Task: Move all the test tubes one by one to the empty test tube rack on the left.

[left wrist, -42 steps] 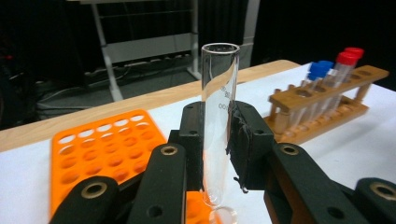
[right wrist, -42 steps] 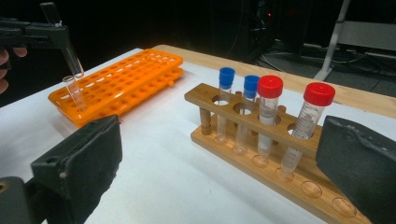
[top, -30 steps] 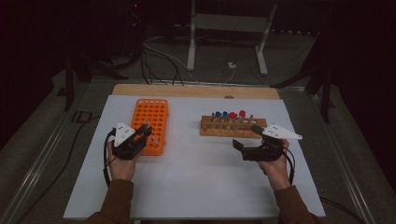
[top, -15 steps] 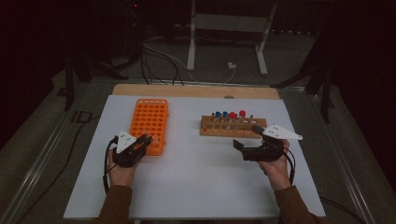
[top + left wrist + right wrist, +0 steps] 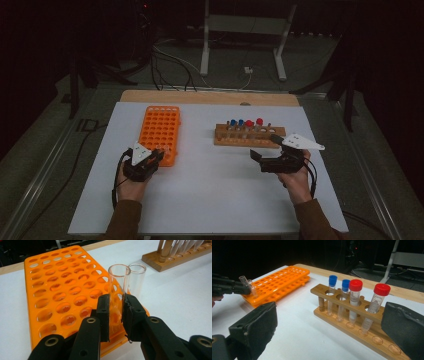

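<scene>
White tabletop spreads across the middle of the high view, and we see a flat orange plastic tube rack full of round holes left of centre and a wooden tube rack right of centre. Our left gripper sits at the orange rack's near right corner; our right gripper hangs just below the wooden rack, holding nothing.

Looking along the left gripper, we see its two black pads pinching an uncapped clear glass test tube near mid-height, at frame centre. The tube stands upright over the orange rack's near edge. We cannot tell whether its foot is seated in a hole. A second uncapped clear tube stands touching or just behind it, to the right.

Looking along the right gripper, we see its jaws spread wide at the lower corners. Between them stands the wooden rack with two blue-capped tubes and two red-capped tubes. The left gripper and its tube appear at the left edge.

We judge the step to be handling this tube at the orange rack. It should travel straight along its axis, with gentle pressure, clear of the neighbouring tube.
</scene>
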The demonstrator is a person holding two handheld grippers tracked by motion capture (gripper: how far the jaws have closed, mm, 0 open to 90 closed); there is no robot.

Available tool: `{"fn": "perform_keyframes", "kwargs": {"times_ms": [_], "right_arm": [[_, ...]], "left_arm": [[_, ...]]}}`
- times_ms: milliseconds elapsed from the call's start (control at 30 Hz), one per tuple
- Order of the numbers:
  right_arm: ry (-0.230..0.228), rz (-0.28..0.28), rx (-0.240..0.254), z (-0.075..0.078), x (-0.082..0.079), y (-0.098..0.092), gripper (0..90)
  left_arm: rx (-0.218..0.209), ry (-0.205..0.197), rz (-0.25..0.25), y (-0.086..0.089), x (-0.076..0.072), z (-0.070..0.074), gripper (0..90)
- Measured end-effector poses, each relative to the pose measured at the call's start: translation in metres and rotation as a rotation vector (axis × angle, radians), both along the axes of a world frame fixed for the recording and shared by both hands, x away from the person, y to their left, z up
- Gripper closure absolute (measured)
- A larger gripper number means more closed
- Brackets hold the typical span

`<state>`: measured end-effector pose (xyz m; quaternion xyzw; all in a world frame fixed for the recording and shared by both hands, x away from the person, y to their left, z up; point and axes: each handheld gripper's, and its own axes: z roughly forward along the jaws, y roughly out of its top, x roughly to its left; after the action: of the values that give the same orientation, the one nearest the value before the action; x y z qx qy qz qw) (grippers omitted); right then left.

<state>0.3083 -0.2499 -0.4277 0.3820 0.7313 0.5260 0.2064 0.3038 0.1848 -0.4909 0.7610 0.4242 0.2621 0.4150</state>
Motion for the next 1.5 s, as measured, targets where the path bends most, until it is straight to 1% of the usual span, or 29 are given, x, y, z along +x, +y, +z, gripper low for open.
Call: {"fn": "perform_keyframes", "kwargs": {"times_ms": [167,267,400,467,500,533,667,700,800,867,900,967,1033,1067,1133,1200,1233,1300,1333,1367,1400,1500], "right_arm": [[0.001,0.001,-0.001,0.000,0.000,0.001,1.1],[0.002,-0.001,-0.001,0.000,0.000,0.001,1.1],[0.001,-0.002,-0.003,0.000,0.001,0.000,1.1],[0.001,-0.007,-0.001,0.000,0.002,-0.001,1.1],[0.001,-0.010,-0.002,0.000,0.002,-0.001,1.1],[0.003,-0.013,-0.002,0.000,0.003,-0.002,1.1],[-0.005,-0.029,-0.014,0.003,0.006,-0.004,1.1],[-0.005,-0.032,-0.016,0.003,0.007,-0.004,1.7],[-0.006,-0.048,-0.027,0.007,0.013,-0.005,2.8],[-0.006,-0.057,-0.035,0.009,0.018,-0.006,3.7],[-0.005,-0.065,-0.039,0.010,0.021,-0.005,4.9],[-0.004,-0.077,-0.043,0.013,0.026,-0.006,6.6],[0.007,-0.094,-0.057,0.013,0.033,-0.005,7.5],[0.008,-0.102,-0.063,0.013,0.037,-0.006,9.4],[0.018,-0.122,-0.067,0.012,0.044,-0.006,12.4],[0.025,-0.143,-0.075,0.010,0.051,-0.007,16.8],[0.031,-0.152,-0.078,0.009,0.054,-0.008,20.0],[0.044,-0.171,-0.078,0.006,0.061,-0.009,29.2],[0.049,-0.185,-0.078,0.005,0.064,-0.010,34.4],[0.052,-0.191,-0.076,0.003,0.066,-0.010,42.1],[0.053,-0.194,-0.079,0.001,0.069,-0.010,46.6],[0.067,-0.197,-0.094,-0.005,0.076,-0.008,54.3]], "left_arm": [[0.008,0.006,0.000,-0.002,0.001,-0.002,76.4],[0.021,0.020,0.000,-0.002,0.002,-0.004,76.4],[0.010,0.024,0.002,-0.001,0.001,-0.005,76.1],[-0.006,0.028,0.007,0.000,0.001,-0.005,75.3],[-0.021,0.029,0.011,0.001,0.001,-0.005,73.8],[-0.032,0.030,0.013,0.002,0.000,-0.004,69.9],[-0.080,0.030,0.013,0.007,-0.005,0.000,58.8],[-0.087,0.024,0.020,0.008,-0.006,0.002,54.6],[-0.137,0.001,0.027,0.013,-0.011,0.007,46.1],[-0.167,-0.011,0.029,0.015,-0.014,0.010,37.4],[-0.175,-0.015,0.031,0.015,-0.015,0.011,34.1],[-0.169,-0.023,0.050,0.014,-0.017,0.012,24.3],[-0.181,-0.028,0.053,0.012,-0.019,0.014,15.8],[-0.187,-0.036,0.055,0.011,-0.020,0.015,14.4],[-0.194,-0.048,0.057,0.009,-0.021,0.018,7.3],[-0.186,-0.059,0.066,0.007,-0.022,0.019,1.5],[-0.186,-0.067,0.070,0.007,-0.022,0.020,0.9],[-0.180,-0.073,0.073,0.006,-0.023,0.020,0.2],[-0.183,-0.073,0.070,0.005,-0.023,0.020,0.2],[-0.184,-0.071,0.068,0.004,-0.023,0.020,0.2],[-0.180,-0.070,0.067,0.003,-0.022,0.019,0.2],[-0.177,-0.063,0.056,0.000,-0.023,0.016,0.2]]}}
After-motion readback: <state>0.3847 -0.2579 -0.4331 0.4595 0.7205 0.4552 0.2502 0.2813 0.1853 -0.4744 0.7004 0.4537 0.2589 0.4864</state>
